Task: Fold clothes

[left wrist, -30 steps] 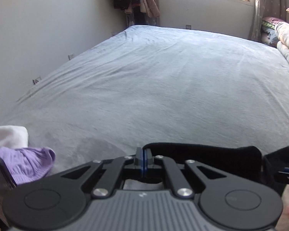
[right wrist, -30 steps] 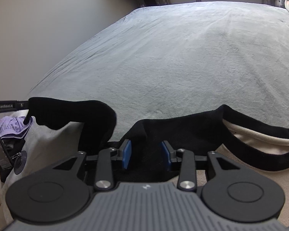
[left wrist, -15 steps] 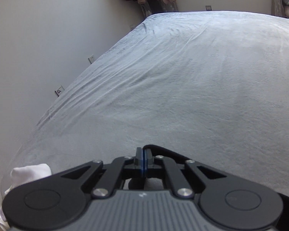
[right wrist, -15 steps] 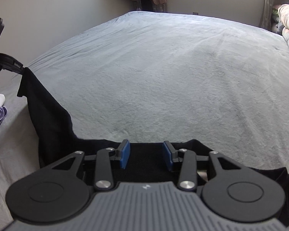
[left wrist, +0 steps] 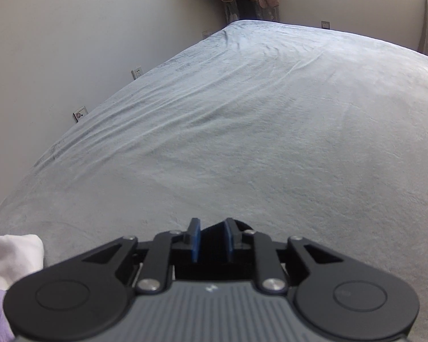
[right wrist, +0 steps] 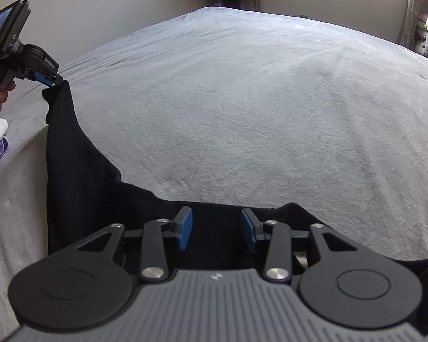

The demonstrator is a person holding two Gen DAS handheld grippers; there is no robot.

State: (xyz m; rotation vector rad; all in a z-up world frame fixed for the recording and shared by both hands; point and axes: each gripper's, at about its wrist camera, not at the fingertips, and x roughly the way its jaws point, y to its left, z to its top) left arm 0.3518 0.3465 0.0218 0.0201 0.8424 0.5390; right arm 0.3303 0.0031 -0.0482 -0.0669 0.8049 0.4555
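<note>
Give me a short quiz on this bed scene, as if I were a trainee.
1. True or false: the black garment lies on a grey bed.
2. What colours are the other clothes at the bed's left edge? A: white and purple. B: red and green. C: yellow and blue.
3. Fill in: the right gripper has its jaws ___ over the garment.
Key: 1 true; 2 A; 3 open.

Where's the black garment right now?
Right wrist view: black garment lies along the bed's near edge, under the right tool, its left corner at the left tool.
</note>
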